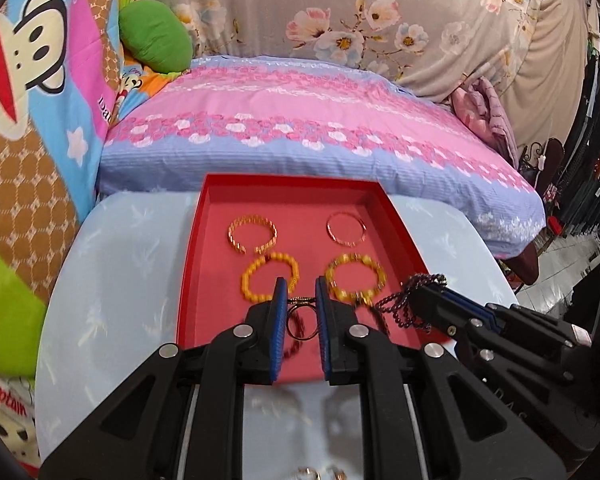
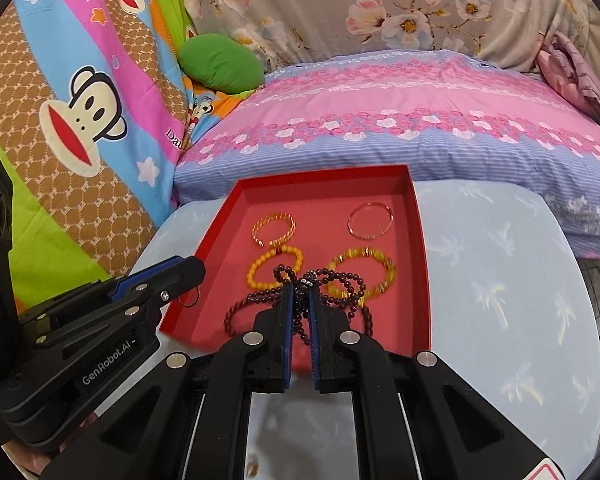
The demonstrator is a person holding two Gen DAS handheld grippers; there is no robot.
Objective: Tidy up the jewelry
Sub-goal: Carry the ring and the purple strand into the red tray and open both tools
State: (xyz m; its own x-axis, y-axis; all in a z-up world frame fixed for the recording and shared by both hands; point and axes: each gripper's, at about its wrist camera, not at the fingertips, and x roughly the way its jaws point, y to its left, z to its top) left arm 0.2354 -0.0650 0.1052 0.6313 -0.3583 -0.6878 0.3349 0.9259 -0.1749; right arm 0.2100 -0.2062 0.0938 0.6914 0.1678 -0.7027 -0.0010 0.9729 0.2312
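Observation:
A red tray lies on the pale blue table. In it are a gold twisted bangle, a thin pink bangle, an orange bead bracelet and a yellow bead bracelet. My left gripper hovers over the tray's near left, shut on a thin dark bangle that hangs from it. My right gripper is beside it on the right, shut on a dark maroon bead string whose loops dangle over the tray.
The round table has a pale blue cover with a palm print. A pink and blue pillow lies right behind the tray. A green cushion and a monkey-print blanket lie to the left. Small rings lie near the table's front edge.

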